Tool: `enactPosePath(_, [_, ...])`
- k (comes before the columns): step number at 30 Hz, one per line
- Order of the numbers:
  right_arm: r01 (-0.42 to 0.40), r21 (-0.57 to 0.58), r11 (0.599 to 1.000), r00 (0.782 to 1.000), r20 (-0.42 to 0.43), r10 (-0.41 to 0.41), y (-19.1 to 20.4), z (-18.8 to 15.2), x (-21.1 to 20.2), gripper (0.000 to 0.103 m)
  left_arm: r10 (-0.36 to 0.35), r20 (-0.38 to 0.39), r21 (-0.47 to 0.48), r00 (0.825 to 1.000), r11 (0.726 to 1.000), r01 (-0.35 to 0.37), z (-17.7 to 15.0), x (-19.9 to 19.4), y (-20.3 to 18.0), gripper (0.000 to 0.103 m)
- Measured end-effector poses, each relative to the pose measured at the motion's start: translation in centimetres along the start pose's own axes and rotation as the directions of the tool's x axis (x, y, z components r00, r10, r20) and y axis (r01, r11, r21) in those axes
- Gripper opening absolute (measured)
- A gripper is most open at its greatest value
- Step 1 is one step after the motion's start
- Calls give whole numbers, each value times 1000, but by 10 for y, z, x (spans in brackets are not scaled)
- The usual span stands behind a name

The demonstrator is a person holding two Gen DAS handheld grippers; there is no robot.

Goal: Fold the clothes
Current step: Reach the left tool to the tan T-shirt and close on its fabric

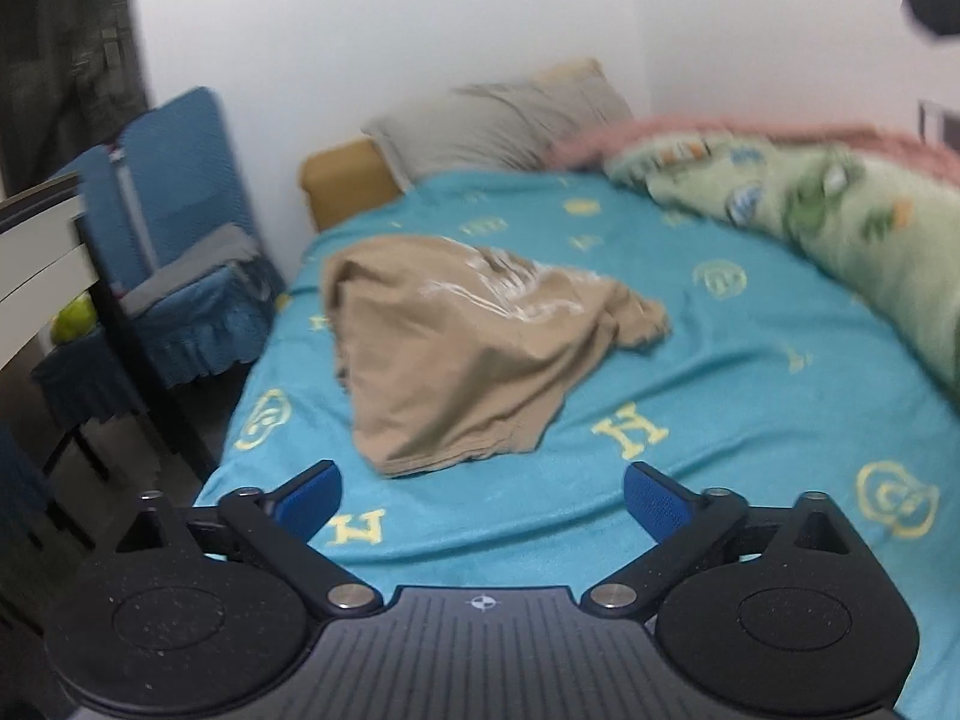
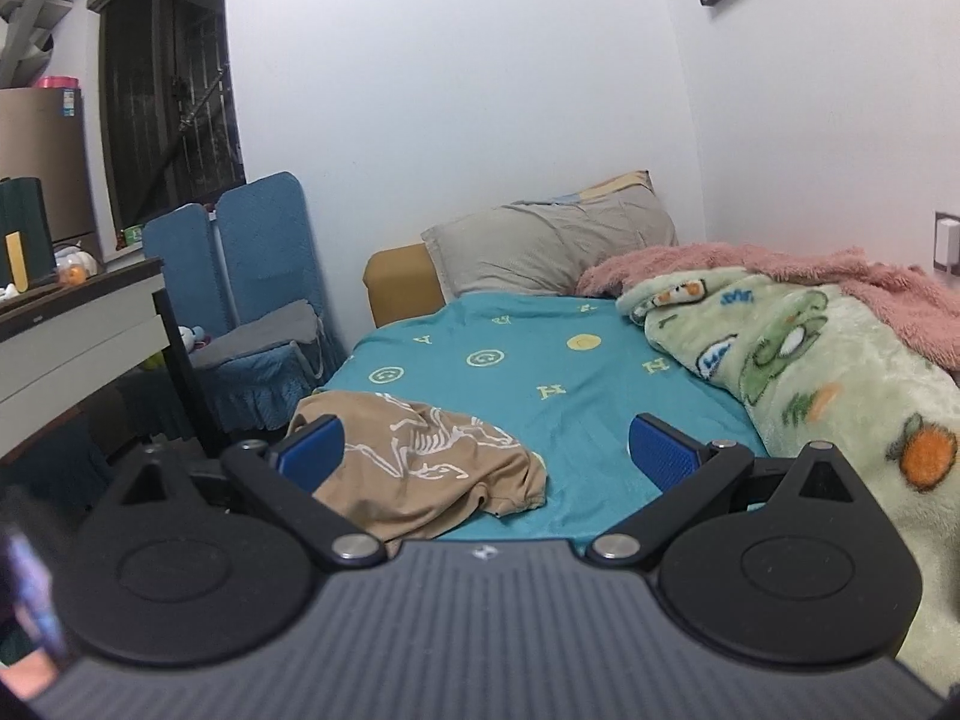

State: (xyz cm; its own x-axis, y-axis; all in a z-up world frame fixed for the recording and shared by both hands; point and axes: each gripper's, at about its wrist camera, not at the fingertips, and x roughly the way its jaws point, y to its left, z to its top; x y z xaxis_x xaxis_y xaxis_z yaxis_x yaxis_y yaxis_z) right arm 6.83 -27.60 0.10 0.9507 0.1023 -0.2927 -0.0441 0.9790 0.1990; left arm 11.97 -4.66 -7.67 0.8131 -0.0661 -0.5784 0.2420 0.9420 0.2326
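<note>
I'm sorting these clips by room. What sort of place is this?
Most likely a small home bedroom: a bed with a teal sheet, a grey pillow at its head, and a crumpled tan shirt lying on it, unfolded.

Teal bedsheet point(image 2: 540, 360) with yellow letter print covers bed. Grey pillow point(image 2: 552, 252) at far end against wall. Green cartoon blanket point(image 2: 810, 372) along right, pink fleece point(image 2: 780, 270) behind it. Blue chair point(image 2: 258, 300) at left, desk point(image 2: 78, 324) nearer.
</note>
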Motion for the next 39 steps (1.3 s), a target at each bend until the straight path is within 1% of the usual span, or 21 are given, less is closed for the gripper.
enactPosePath(1, [2, 3, 1000, 1000, -4, -2, -1, -1, 1, 103, -13, -18, 16, 1000, 1000, 13, 3, 11, -2, 97])
enactPosePath(3, [6, 10, 1000, 1000, -13, -6, -4, -2, 2, 103, -48, -50, 16, 998, 999, 49, 9, 33, -3, 97])
enactPosePath(5, [11, 17, 1000, 1000, -21, -10, -6, -4, 3, 103, -64, -57, 23, 996, 998, 65, 13, 54, -6, 97])
enactPosePath(6, [12, 20, 1000, 1000, -25, -11, -7, -5, 4, 103, -61, -57, 31, 996, 998, 63, 14, 63, -8, 97])
enactPosePath(8, [15, 37, 999, 999, -39, -13, -11, -8, 6, 103, -29, -62, 39, 998, 999, 31, 15, 81, -11, 97])
enactPosePath(11, [21, 77, 997, 998, -67, -15, -19, -12, 9, 103, 10, -78, 24, 997, 1000, -8, 14, 105, -11, 96])
enactPosePath(13, [33, 122, 992, 995, -97, -22, -28, -15, 16, 103, -3, -83, 10, 997, 1000, 4, 12, 117, -8, 89])
enactPosePath(14, [43, 142, 989, 993, -112, -27, -31, -17, 19, 103, -8, -83, 6, 997, 1000, 9, 11, 122, -7, 88])
enactPosePath(16, [58, 186, 981, 989, -144, -31, -39, -21, 27, 103, -10, -66, 26, 998, 1000, 12, 7, 131, -10, 86])
enactPosePath(17, [67, 210, 975, 987, -159, -34, -42, -23, 31, 103, -2, -59, 52, 998, 999, 5, 5, 135, -12, 84])
enactPosePath(19, [88, 249, 964, 981, -189, -41, -49, -29, 40, 103, 13, -45, 104, 999, 995, -9, 2, 144, -17, 68])
enactPosePath(21, [111, 272, 956, 974, -219, -51, -52, -34, 51, 103, 9, -18, 133, 1000, 991, -6, -1, 151, -19, 61])
enactPosePath(24, [134, 270, 954, 965, -253, -64, -52, -40, 66, 103, -23, 3, 147, 1000, 989, 23, -3, 161, -19, 55])
enactPosePath(26, [147, 261, 954, 959, -275, -73, -50, -44, 76, 103, -14, 11, 174, 1000, 985, 11, -1, 164, -21, 48])
enactPosePath(27, [156, 250, 956, 955, -286, -81, -48, -47, 83, 103, -11, 12, 189, 1000, 982, 9, 1, 165, -23, 29])
enactPosePath(28, [161, 244, 956, 952, -295, -84, -47, -48, 88, 103, -8, 12, 204, 1000, 979, 6, 3, 165, -25, 16])
enactPosePath(29, [157, 240, 958, 951, -297, -82, -46, -49, 91, 103, -11, 15, 211, 1000, 977, 7, 5, 163, -25, 13])
enactPosePath(31, [151, 230, 961, 951, -300, -77, -43, -50, 98, 103, -39, 41, 186, 998, 982, 31, 10, 151, -20, 11])
enactPosePath(34, [148, 187, 971, 957, -277, -92, -36, -49, 98, 103, -83, 106, 147, 991, 987, 67, 23, 113, -9, 10])
enactPosePath(37, [161, 165, 973, 963, -244, -118, -34, -48, 93, 103, -121, 176, 101, 977, 989, 105, 34, 63, 3, 10])
enactPosePath(39, [170, 158, 973, 965, -227, -132, -32, -46, 88, 103, -131, 223, 64, 966, 991, 119, 38, 28, 11, 10])
